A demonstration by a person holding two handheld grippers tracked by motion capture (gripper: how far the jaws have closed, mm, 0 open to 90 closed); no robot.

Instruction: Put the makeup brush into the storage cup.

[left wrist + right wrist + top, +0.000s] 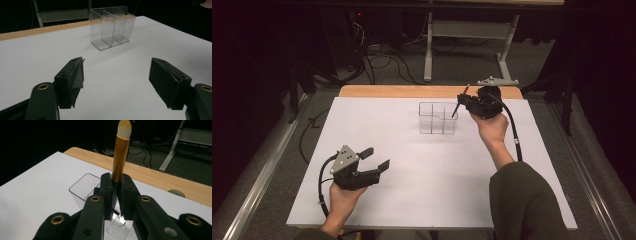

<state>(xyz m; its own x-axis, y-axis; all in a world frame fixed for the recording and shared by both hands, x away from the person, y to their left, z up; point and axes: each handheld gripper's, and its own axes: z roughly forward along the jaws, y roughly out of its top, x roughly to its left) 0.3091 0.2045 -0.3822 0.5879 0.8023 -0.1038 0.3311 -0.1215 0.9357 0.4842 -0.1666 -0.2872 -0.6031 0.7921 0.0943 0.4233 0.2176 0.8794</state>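
The fingers [383,165] of the left gripper [374,157] stand wide apart over the white table [412,190], holding nothing. Farther right stands the clear divided holder [438,118]. Above its right end, the right gripper [115,192] clamps a gold-handled brush [120,155], bristles up.

Both grippers are matte black. The left gripper [374,159], lower left of the high view, carries a grey three-cornered plate with small dark holes and trails a black cable. Its pads [76,75] show frayed dark lining in the left gripper view. The right gripper [460,104], upper right, has brass-ringed screws. A dark olive sleeve [524,200] fills the lower right.
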